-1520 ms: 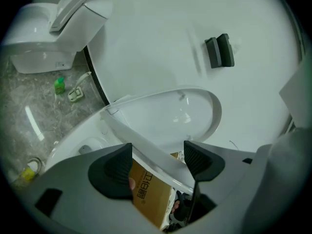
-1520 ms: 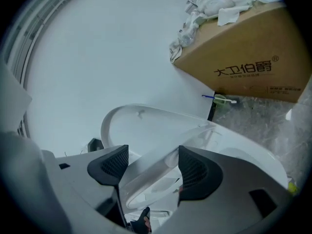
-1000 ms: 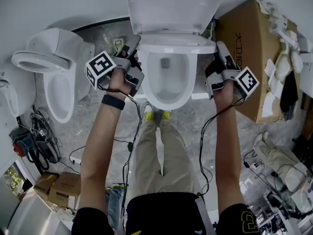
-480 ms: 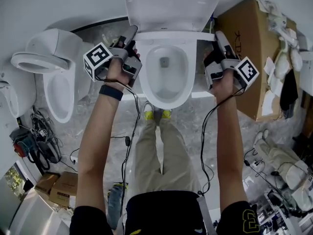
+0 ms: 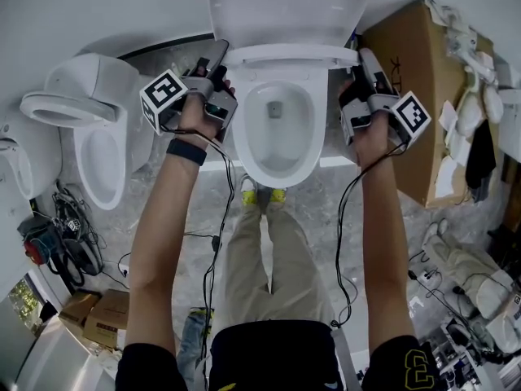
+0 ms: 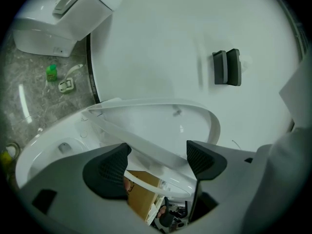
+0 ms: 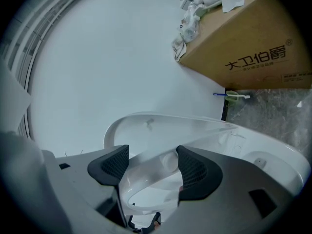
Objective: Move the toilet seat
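Observation:
A white toilet stands in the middle, with its lid (image 5: 286, 6) upright against the wall. The toilet seat (image 5: 291, 54) is lifted off the bowl (image 5: 277, 149) and shows nearly edge-on. My left gripper (image 5: 220, 58) is at the seat's left side. In the left gripper view the seat (image 6: 146, 140) runs slantwise between wide jaws of the left gripper (image 6: 158, 155), and the pads do not clearly press it. My right gripper (image 5: 363, 62) holds the seat's right side. There the seat's rim (image 7: 151, 145) fills the gap of the right gripper (image 7: 148, 162).
A second white toilet (image 5: 89, 112) stands to the left. A large cardboard box (image 5: 423, 80) with rags on top sits close on the right. Cables and tools (image 5: 69, 230) lie on the floor at left. The person's feet (image 5: 262, 192) are right before the bowl.
The seat has swung higher, from low over the bowl to nearly upright near the lid. Both grippers have moved up and toward the wall with it.

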